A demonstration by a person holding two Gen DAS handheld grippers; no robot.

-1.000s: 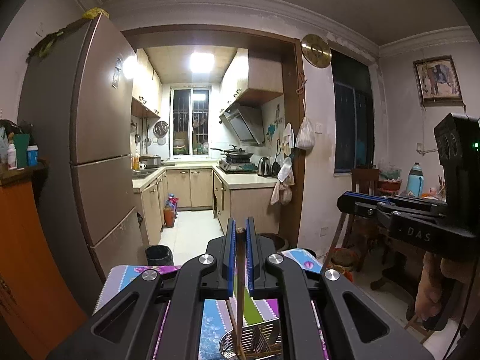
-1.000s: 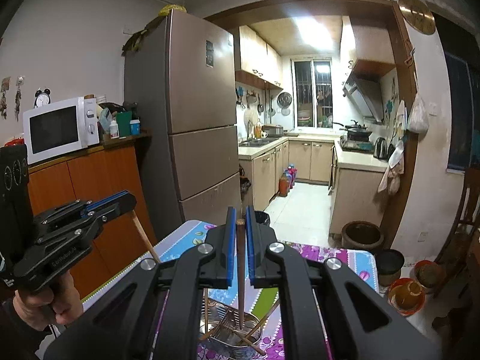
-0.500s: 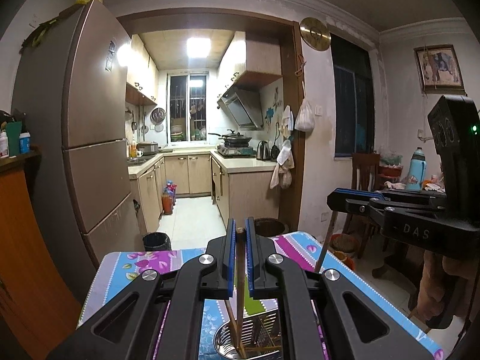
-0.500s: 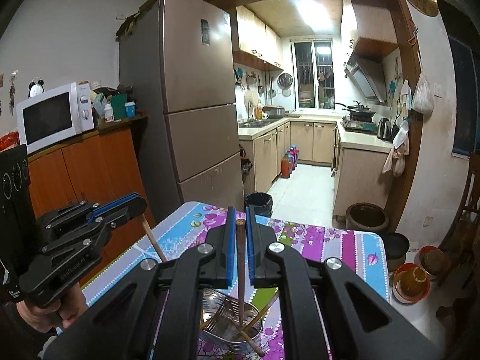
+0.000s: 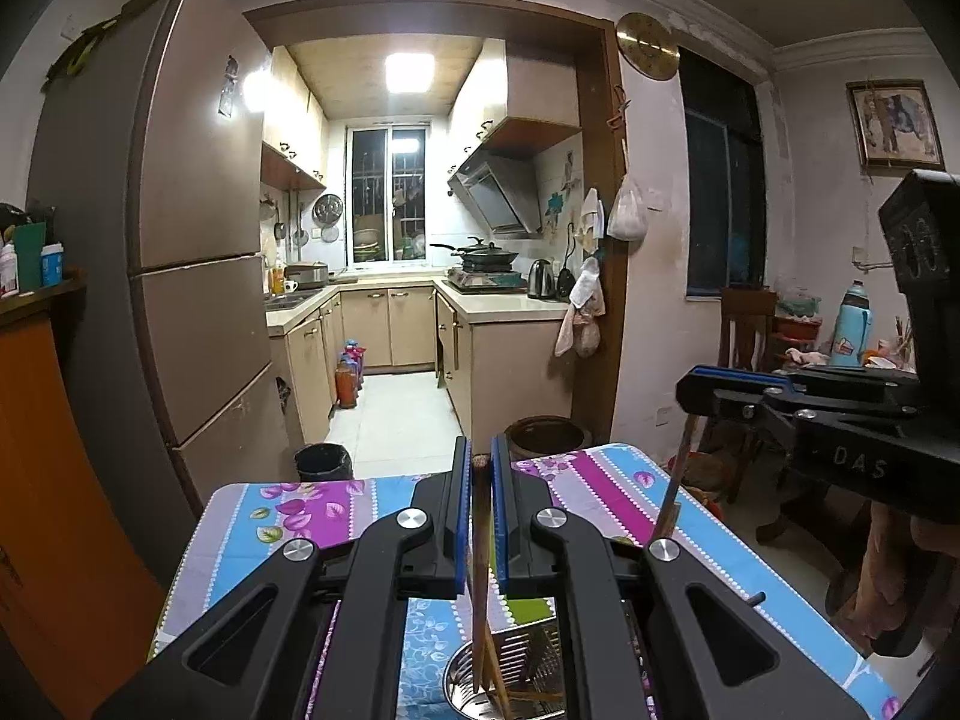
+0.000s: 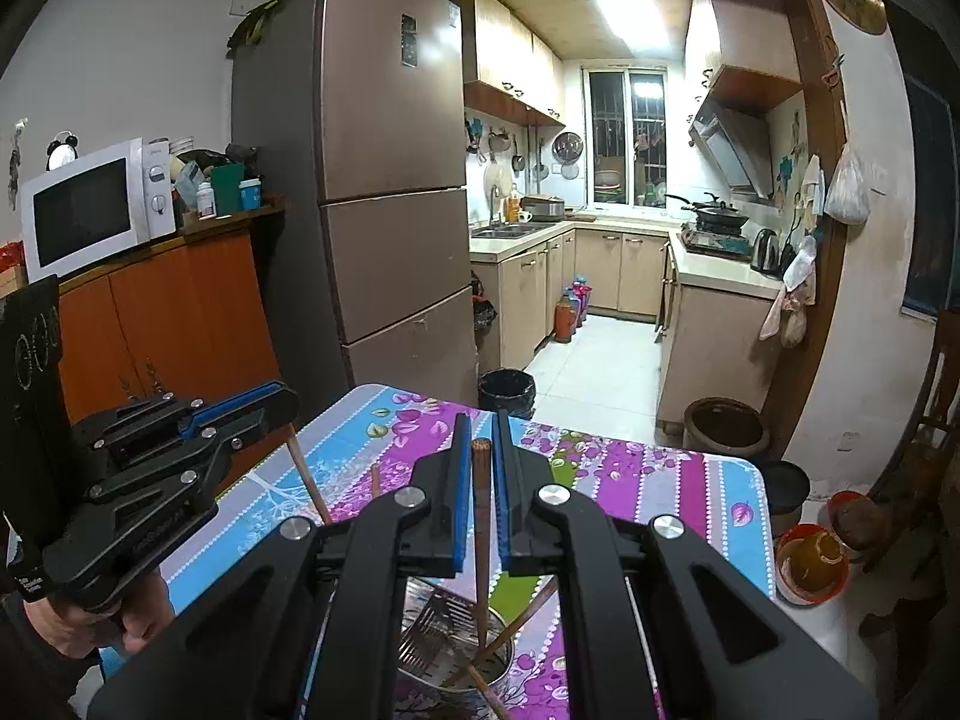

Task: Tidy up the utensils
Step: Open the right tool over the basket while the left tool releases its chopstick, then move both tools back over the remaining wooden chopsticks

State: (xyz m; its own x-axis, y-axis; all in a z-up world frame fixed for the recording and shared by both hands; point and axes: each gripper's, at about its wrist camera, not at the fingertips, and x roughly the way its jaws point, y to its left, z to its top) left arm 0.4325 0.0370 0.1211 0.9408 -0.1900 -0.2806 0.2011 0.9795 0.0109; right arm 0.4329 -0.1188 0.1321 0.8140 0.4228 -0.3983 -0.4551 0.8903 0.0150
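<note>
Here, in the left wrist view, the left gripper [image 5: 478,516] pinches a chopstick [image 5: 480,576] upright over the metal holder [image 5: 462,681] on the surface [image 5: 288,516]. In the right wrist view, the right gripper [image 6: 480,498] likewise pinches its own chopstick [image 6: 482,540] above that holder.

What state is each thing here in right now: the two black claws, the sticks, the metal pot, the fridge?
Left gripper: shut on a brown wooden chopstick, held upright.
Right gripper: shut on another brown wooden chopstick, upright.
Round steel utensil holder: standing on the floral tablecloth, chopsticks leaning inside.
Brown fridge: doors closed.
Kitchen ceiling light: on.
</note>
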